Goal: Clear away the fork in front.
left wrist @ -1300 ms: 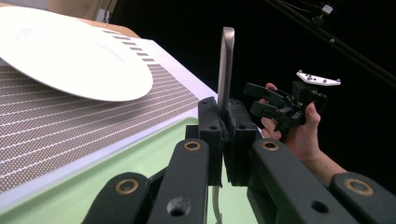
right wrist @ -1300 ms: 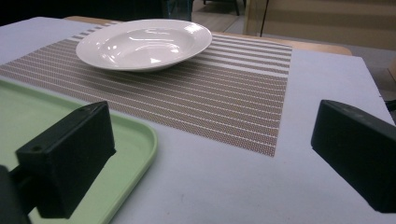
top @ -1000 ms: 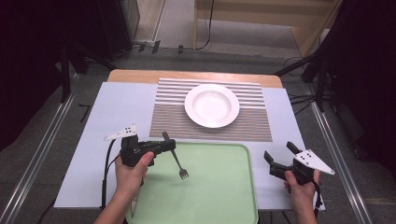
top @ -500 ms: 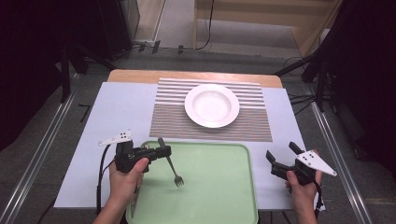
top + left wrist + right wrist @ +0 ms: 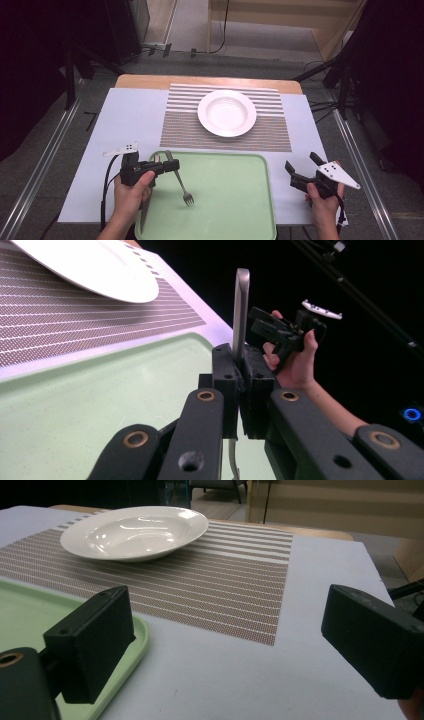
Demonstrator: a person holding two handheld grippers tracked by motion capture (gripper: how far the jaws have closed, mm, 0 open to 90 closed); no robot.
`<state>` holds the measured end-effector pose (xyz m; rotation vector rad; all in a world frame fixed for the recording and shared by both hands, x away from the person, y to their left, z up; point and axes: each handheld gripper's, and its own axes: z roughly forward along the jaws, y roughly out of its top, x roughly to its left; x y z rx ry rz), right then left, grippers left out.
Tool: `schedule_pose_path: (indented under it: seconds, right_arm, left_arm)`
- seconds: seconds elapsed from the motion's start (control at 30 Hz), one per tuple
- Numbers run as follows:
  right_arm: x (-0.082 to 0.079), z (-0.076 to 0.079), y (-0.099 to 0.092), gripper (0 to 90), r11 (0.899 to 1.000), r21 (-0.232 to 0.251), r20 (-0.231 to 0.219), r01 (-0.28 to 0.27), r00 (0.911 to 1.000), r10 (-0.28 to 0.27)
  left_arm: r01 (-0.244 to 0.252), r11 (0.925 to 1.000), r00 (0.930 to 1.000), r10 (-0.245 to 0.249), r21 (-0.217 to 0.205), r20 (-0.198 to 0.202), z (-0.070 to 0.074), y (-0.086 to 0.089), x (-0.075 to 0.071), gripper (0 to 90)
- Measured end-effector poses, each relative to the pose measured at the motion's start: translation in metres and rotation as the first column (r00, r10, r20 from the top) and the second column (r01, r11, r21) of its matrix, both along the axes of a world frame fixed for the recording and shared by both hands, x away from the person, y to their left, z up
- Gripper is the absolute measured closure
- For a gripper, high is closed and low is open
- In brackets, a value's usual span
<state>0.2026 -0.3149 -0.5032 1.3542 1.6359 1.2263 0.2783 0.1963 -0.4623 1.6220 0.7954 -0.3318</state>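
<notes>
Left gripper (image 5: 167,166) clamped on metal fork (image 5: 181,184) above smooth green tray (image 5: 235,200), right gripper (image 5: 301,169) jaws apart, glossy round white plate (image 5: 227,113) on striped woven mat (image 5: 270,127)

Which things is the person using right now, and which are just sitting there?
In use:
- left gripper, fingers shut on the fork
- green tray, under the fork

Just sitting there:
- white plate
- striped placemat
- right gripper, open and holding nothing
</notes>
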Motion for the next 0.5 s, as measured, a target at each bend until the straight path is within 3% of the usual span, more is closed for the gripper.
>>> schedule_pose_path:
  seconds: [0.13, 0.2, 0.3, 0.4, 0.43, 0.5]
  right_arm:
    - [0.001, 0.0, -0.002, 5.3, 1.0, 0.003, 0.013, -0.002, 0.9999, 0.002]
    - [0.001, -0.001, -0.002, 5.3, 1.0, 0.013, 0.009, -0.004, 0.9999, 0.004]
    - [0.002, -0.002, -0.003, 5.3, 1.0, 0.001, 0.012, -0.003, 0.9999, 0.003]
    - [0.001, -0.002, -0.001, 5.3, 1.0, 0.005, 0.0, -0.004, 1.0, 0.004]
    - [0.001, -0.002, -0.002, 5.3, 1.0, 0.003, -0.001, -0.006, 1.0, 0.006]
    - [0.002, -0.002, -0.002, 5.3, 1.0, -0.01, 0.005, -0.008, 1.0, 0.008]
  left_arm:
    - [-0.007, 0.9995, 0.9999, 0.007, 0.03, 0.014, -0.002, 0.001, 0.006, 84.9]
    - [-0.042, 0.997, 0.9989, 0.041, 0.064, 0.022, -0.002, 0.0, 0.007, 83.4]
    - [-0.056, 0.9949, 0.9979, 0.052, 0.084, 0.039, -0.005, -0.001, 0.01, 81.8]
    - [-0.1, 0.9862, 0.9938, 0.093, 0.132, 0.061, -0.008, -0.002, 0.013, 79.0]
    - [-0.111, 0.9805, 0.9917, 0.099, 0.162, 0.081, -0.009, -0.003, 0.013, 77.3]
    - [-0.117, 0.9761, 0.9908, 0.102, 0.183, 0.089, -0.012, -0.004, 0.014, 75.1]
